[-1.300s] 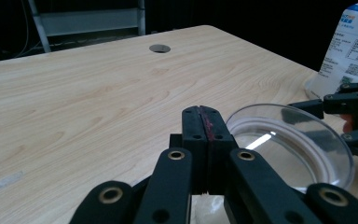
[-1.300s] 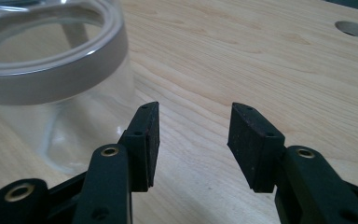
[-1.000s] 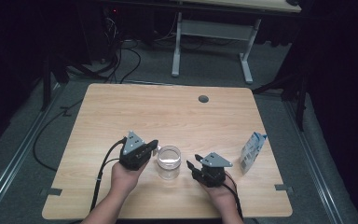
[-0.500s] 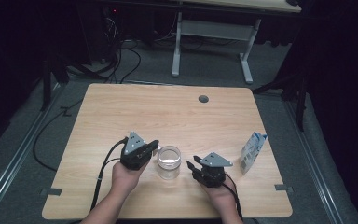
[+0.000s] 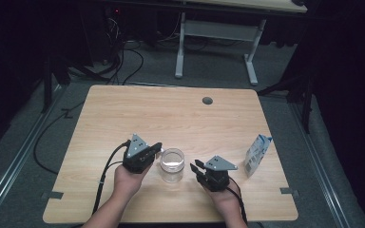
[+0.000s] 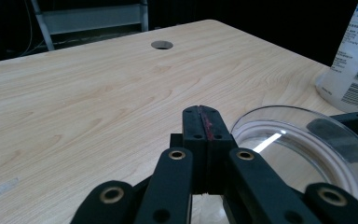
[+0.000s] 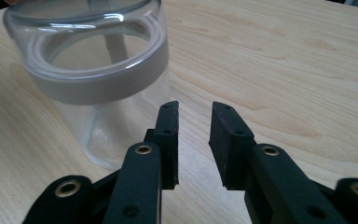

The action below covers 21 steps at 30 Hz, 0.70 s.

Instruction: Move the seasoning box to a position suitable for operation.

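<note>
A clear jar (image 5: 172,164) with a see-through lid stands upright on the wooden table (image 5: 171,114), between my two grippers. My left gripper (image 5: 158,148) is just left of the jar, and its jaws are shut with nothing in them (image 6: 201,116). The jar's lid (image 6: 303,140) lies just to the right of those jaws. My right gripper (image 5: 195,167) is on the jar's right, apart from it. Its jaws (image 7: 193,109) have just been closing and still leave a narrow gap with nothing between them. The jar (image 7: 98,70) stands ahead and to the left of them.
A white and blue carton (image 5: 257,154) stands near the table's right edge, also seen behind the jar as a carton (image 6: 354,60). A round cable hole (image 5: 207,100) sits at the table's far side. A second desk's legs (image 5: 180,42) stand beyond.
The right gripper's jaws stand a little closer together than before. Both hands, the jar and the carton have kept their places.
</note>
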{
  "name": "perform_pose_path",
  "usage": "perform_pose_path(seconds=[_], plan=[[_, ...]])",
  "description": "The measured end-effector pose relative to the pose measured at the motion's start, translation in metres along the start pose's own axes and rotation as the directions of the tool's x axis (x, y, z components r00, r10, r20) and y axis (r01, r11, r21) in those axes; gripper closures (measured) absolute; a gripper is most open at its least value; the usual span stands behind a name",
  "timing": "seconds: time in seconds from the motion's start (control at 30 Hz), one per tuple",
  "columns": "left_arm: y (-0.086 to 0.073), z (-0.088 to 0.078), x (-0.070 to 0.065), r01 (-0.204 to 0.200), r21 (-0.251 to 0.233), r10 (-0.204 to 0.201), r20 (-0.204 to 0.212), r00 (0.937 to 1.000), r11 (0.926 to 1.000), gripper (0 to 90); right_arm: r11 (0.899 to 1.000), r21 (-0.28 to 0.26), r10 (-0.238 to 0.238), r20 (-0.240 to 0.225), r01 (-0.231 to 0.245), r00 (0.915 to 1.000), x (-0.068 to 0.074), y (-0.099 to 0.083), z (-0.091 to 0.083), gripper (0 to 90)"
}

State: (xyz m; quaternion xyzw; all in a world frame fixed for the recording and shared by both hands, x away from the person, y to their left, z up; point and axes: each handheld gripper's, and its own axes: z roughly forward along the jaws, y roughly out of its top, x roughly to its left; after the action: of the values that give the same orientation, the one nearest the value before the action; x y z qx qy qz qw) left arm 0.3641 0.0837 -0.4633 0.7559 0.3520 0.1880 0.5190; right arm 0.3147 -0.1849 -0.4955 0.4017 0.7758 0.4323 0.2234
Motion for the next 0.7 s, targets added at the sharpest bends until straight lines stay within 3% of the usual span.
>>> perform_pose_path(seconds=[0.7], plan=[[-0.002, 0.000, 0.002, 0.013, -0.009, -0.013, 0.006, 0.9999, 0.9999, 90.0, 0.997, -0.060, -0.045, -0.048, 0.042, 0.9978, 0.012, 0.008, -0.010, 90.0]])
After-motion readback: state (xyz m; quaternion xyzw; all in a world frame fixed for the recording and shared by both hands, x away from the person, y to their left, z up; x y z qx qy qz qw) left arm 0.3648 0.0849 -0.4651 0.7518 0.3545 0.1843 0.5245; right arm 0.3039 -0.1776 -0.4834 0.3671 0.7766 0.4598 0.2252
